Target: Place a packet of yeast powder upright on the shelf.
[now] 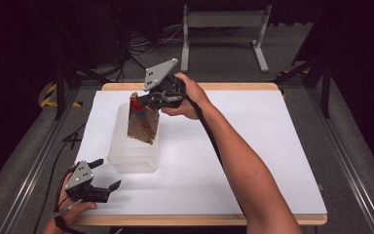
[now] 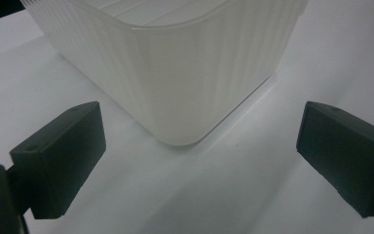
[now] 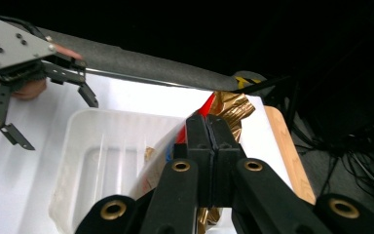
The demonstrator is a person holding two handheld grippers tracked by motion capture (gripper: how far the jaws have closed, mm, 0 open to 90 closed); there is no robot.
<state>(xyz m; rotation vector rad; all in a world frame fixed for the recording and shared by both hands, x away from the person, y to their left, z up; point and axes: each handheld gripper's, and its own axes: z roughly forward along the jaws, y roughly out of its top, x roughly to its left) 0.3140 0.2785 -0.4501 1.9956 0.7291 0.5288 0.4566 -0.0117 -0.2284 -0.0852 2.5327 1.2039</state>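
Worktop [image 1: 253, 161], white-topped with a wooden edge, carries a ribbed translucent plastic tub [image 1: 131, 151] left of centre. Above the tub hangs a gold foil bag [image 1: 142, 122], clamped at its top between the closed jaws of the right hand-held gripper [image 1: 148, 100]. Near the tub's front corner, the left hand-held gripper [image 1: 108, 173] rests with jaws spread apart, gripping nothing.
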